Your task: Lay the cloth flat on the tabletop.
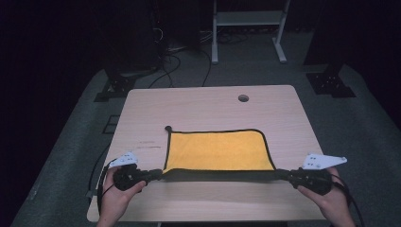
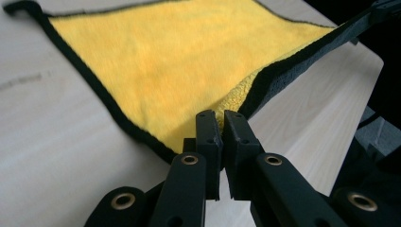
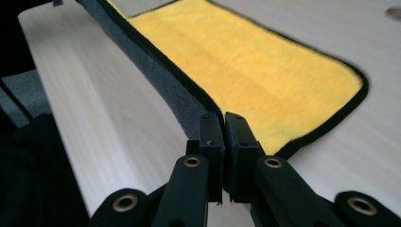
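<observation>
A yellow cloth (image 1: 217, 150) with a black border lay spread on the pale wooden bench (image 1: 208, 106), its far part flat on the wood and its near edge lifted and pulled taut between the two hands. The left tool (image 1: 158, 174) was clamped on the near left corner of the cloth, and the right tool (image 1: 280, 174) was clamped on the near right corner, so the dark underside of the lifted edge ran as a straight band from one to the other, just above the bench. In the left gripper view the two black jaws of the left tool (image 2: 221, 122) stood nearly together with yellow pile and black hem pinched between them, and the stretched edge ran away up to the right. In the right gripper view the right tool (image 3: 223, 124) gripped the hem the same way, with the grey underside leading off to the upper left. The far left corner of the cloth ended in a small black loop (image 1: 167, 128). A round hole (image 1: 243, 98) sat in the bench beyond the cloth, well apart from it. The left hand (image 1: 116, 194) and the right hand (image 1: 331, 198) held the tools near the front edge of the bench.
</observation>
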